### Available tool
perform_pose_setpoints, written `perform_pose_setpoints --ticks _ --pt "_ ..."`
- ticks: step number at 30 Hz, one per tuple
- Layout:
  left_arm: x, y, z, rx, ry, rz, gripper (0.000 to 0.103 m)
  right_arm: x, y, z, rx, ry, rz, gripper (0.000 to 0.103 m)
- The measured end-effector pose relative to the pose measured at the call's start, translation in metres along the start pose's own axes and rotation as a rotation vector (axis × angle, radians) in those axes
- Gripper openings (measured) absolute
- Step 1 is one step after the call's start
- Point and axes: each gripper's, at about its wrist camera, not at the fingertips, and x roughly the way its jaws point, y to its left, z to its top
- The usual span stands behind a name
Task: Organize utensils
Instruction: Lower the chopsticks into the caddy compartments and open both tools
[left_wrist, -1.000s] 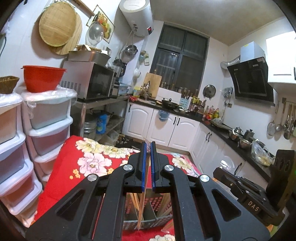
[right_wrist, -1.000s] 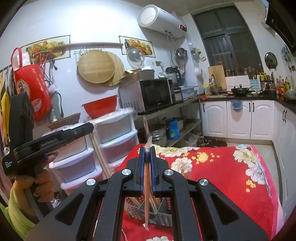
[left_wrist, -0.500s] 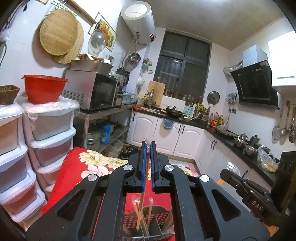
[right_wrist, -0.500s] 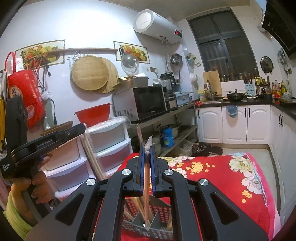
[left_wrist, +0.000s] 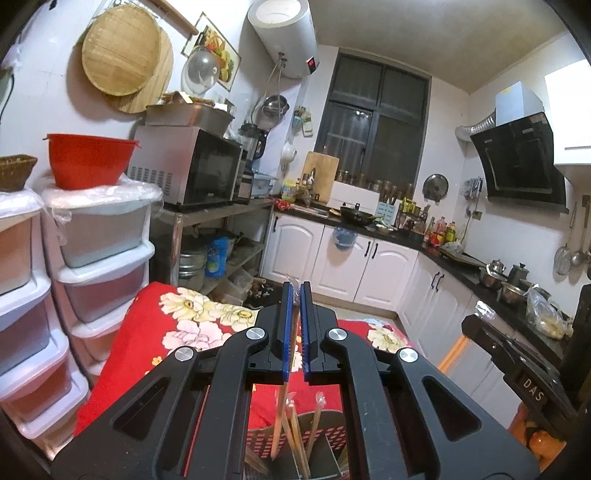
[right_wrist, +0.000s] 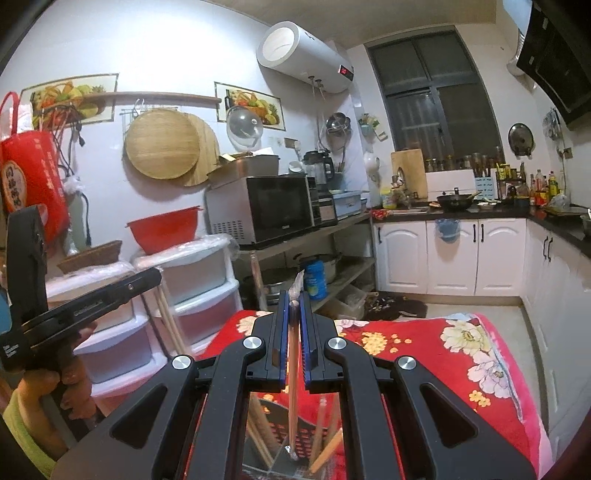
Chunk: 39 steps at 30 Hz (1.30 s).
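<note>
My left gripper (left_wrist: 293, 295) is shut on a wrapped pair of wooden chopsticks (left_wrist: 280, 410) that hangs down into a perforated utensil basket (left_wrist: 325, 439). Several other wrapped chopsticks stand in the basket. My right gripper (right_wrist: 293, 299) is shut on another wrapped pair of chopsticks (right_wrist: 292, 391), its lower end inside the same basket (right_wrist: 306, 435). The other gripper shows at the right edge of the left wrist view (left_wrist: 517, 365) and at the left edge of the right wrist view (right_wrist: 74, 310).
The basket stands on a table with a red flowered cloth (left_wrist: 147, 332), which also shows in the right wrist view (right_wrist: 424, 350). White drawer stacks (left_wrist: 103, 258) stand at the left. A microwave (right_wrist: 266, 206) and kitchen counters (left_wrist: 369, 221) are behind.
Both grippers have risen and tilted up, so the basket sits lower in both views. The chopsticks stay gripped with their lower ends in the basket.
</note>
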Motion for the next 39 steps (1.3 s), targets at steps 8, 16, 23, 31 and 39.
perform_pose_setpoints --ticks 8,16,23,31,39 --pt "0.013 0.003 -0.018 0.008 0.029 0.004 0.000 0.023 -0.008 -0.021 0.019 0.045 -0.005 0.006" --pt "0.030 0.007 -0.041 -0.007 0.090 0.000 0.000 0.037 -0.005 -0.043 0.028 0.084 0.014 0.006" --pt "0.039 0.007 -0.056 -0.009 0.127 -0.008 0.000 0.046 -0.003 -0.060 0.025 0.115 0.018 0.006" --pt "0.047 0.003 -0.070 0.007 0.169 -0.006 0.000 0.052 0.002 -0.071 0.012 0.131 0.007 0.006" --pt "0.049 0.002 -0.078 0.012 0.202 -0.003 0.000 0.057 0.004 -0.079 0.004 0.159 0.001 0.006"
